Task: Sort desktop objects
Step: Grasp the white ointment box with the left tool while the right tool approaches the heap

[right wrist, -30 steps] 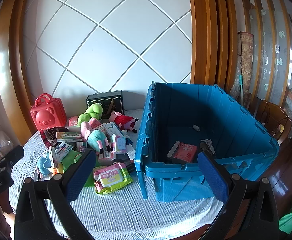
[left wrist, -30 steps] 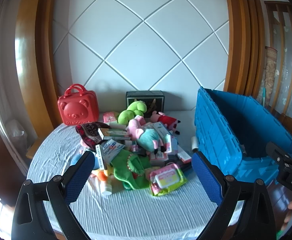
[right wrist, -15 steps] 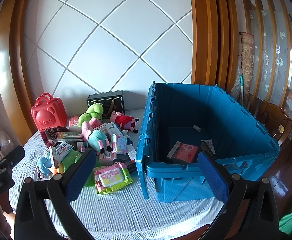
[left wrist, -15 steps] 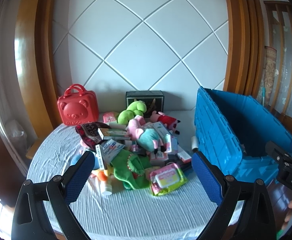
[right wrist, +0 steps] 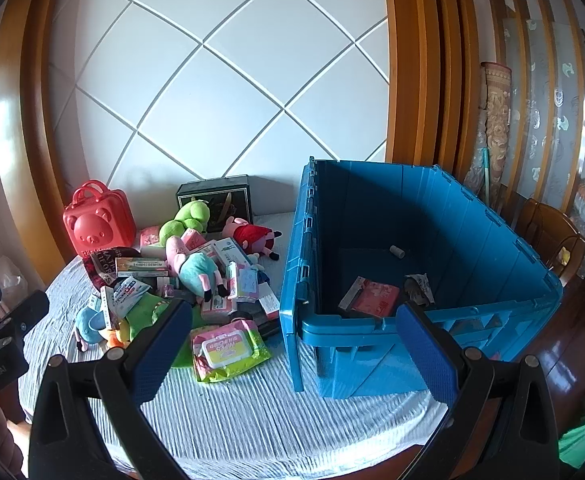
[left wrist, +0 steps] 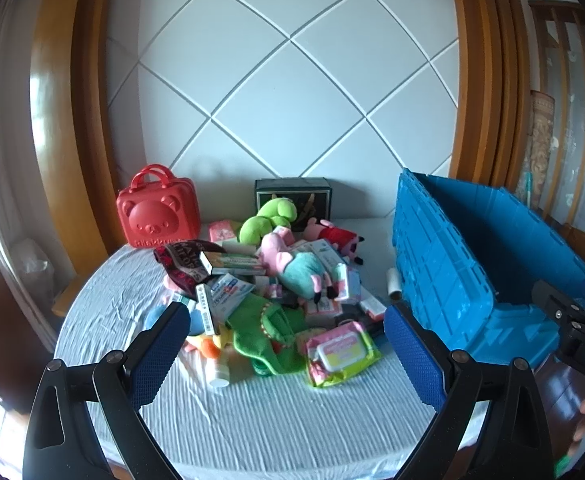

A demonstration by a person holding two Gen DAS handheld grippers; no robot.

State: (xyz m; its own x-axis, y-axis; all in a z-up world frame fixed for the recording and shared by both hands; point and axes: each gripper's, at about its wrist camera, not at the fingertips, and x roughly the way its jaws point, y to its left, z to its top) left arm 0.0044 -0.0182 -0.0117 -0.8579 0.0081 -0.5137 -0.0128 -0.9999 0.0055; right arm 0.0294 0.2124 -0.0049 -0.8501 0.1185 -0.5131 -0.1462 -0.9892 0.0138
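Left wrist view: just ahead of the wide-spread, empty left gripper [left wrist: 286,340], the wipes pack [left wrist: 341,352] is seen, likely soft and slippery, best pinched across its flat middle.

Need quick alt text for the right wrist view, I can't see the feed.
An open right gripper hovers over a blue crate holding a red packet, beside a pile of plush toys and boxes with a wipes pack nearest.
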